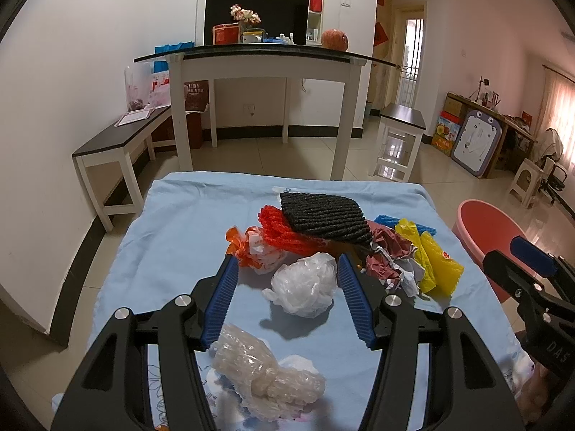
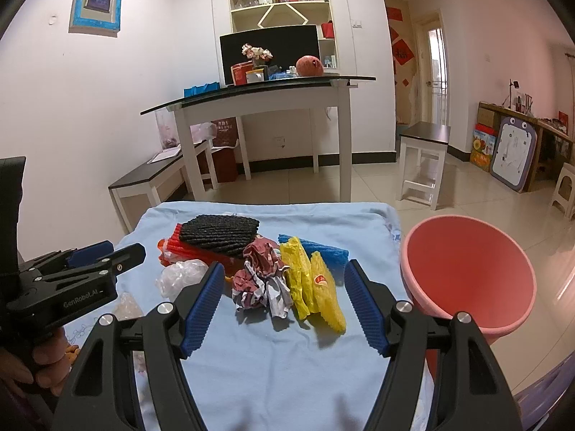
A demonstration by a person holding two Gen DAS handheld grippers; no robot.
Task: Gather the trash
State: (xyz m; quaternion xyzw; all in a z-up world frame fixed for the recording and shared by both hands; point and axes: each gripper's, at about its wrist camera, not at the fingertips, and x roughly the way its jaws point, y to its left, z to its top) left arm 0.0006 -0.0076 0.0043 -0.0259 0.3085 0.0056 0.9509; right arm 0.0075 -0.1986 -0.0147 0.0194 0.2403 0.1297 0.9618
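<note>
**Blue-clothed tabletop, trash heaped at its centre**

Pale blue cloth [image 1: 172, 251] covers the tabletop. Left gripper [image 1: 287, 269] holds its ribbed blue jaws wide apart, empty, either side of a crumpled white plastic bag [image 1: 305, 287]. Right gripper [image 2: 284, 276] is equally spread and empty, framing a crushed maroon-and-white paper wad [image 2: 262, 280] and a yellow foam net [image 2: 316, 287]. Behind lie red netting [image 1: 284, 230] and a coarse black mat [image 1: 323, 215]. A pink bucket [image 2: 467, 273] stands beside the tabletop, its base cut off.

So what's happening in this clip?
A person holds two grippers over a blue cloth strewn with trash. The left gripper, open, frames a crumpled white plastic bag; the right gripper, open, faces crumpled paper and a yellow bag. The pink basin looks empty.
</note>
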